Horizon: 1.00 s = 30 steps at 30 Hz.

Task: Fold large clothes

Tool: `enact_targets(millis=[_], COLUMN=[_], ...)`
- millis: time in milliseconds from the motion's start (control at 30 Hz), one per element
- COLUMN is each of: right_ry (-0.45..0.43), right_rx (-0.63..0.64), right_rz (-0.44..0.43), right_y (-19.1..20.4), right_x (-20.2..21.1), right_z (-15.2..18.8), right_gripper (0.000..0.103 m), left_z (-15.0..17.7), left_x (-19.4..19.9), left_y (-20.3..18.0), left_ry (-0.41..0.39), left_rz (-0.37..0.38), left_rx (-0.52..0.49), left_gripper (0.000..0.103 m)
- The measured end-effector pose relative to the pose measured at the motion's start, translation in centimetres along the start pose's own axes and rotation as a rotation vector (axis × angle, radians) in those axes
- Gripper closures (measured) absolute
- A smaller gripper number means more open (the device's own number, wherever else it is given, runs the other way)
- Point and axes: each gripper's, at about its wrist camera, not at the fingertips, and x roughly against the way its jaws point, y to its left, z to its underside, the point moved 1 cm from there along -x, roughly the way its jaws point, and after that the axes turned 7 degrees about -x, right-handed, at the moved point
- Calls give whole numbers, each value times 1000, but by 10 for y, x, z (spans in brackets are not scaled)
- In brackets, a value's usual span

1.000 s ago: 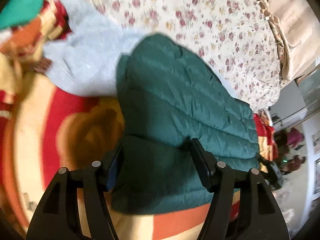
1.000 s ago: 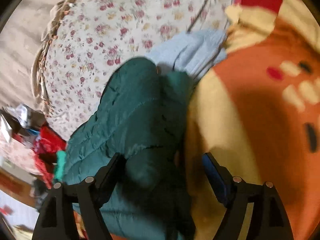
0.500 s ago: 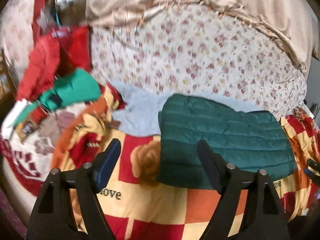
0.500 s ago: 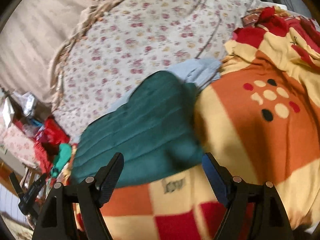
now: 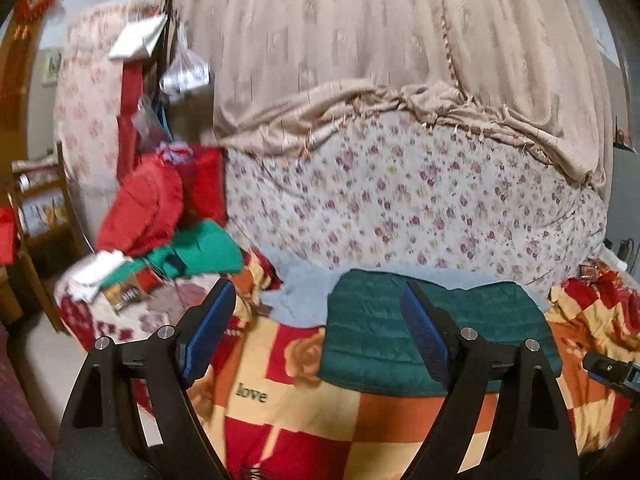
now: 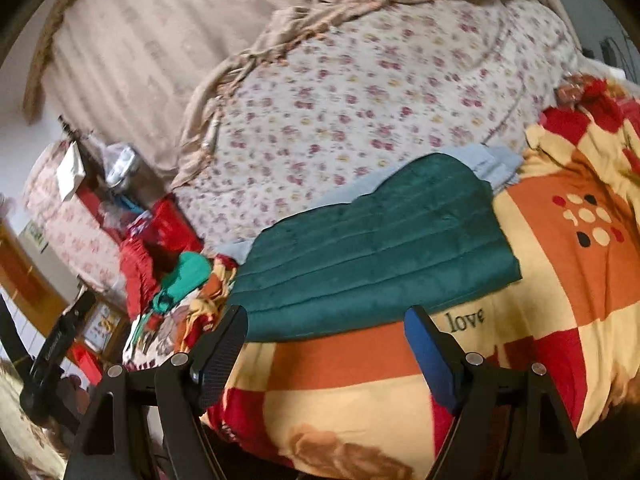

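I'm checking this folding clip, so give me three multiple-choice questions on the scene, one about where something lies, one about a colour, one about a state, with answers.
1. Where does the folded jacket lie?
A. On the patchwork blanket, partly over a light blue garment
B. On the floor
C. Hung on the curtain

2. What colour is the folded jacket?
A. Red
B. Dark green
C. White

3. What is between the right gripper's fingers?
A. The jacket, clamped
B. A red garment
C. Nothing; they stand apart, clear of the jacket

Answers:
1 A: the jacket rests on the checked blanket with pale blue fabric showing behind it.
2 B: its quilted surface is dark green in both wrist views.
3 C: the right wrist view shows both fingers spread short of the jacket's near edge. The left gripper is empty too, its jaws opening.
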Motion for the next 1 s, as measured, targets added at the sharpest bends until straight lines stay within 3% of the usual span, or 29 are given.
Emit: enact_targets(millis=[67, 167, 300, 433, 533, 667, 1000], right_ry=[-2, -17, -77, -168, -212, -179, -72], right_rx=[19, 53, 114, 178, 234, 259, 269], right_rz=[0, 3, 21, 94, 200, 278, 358], right_y=[10, 24, 45, 58, 58, 50, 29], right_x=[8, 22, 47, 67, 63, 46, 14], right_z=[5, 10, 13, 16, 21, 30, 47], right_gripper=[24, 24, 24, 18, 17, 17, 17], left_z=[0, 2, 3, 1, 4, 16, 48], left_x=[13, 32, 55, 69, 72, 73, 56], left_y=[0, 1, 2, 2, -4, -21, -70], left_ry=[-23, -60, -99, -104, -91, -75, 62], left_rz=[-7, -7, 8, 42, 71, 96, 233], left_rx=[-9, 0, 8, 13, 7, -14, -101], left_gripper=[17, 4, 2, 2, 2, 2, 2])
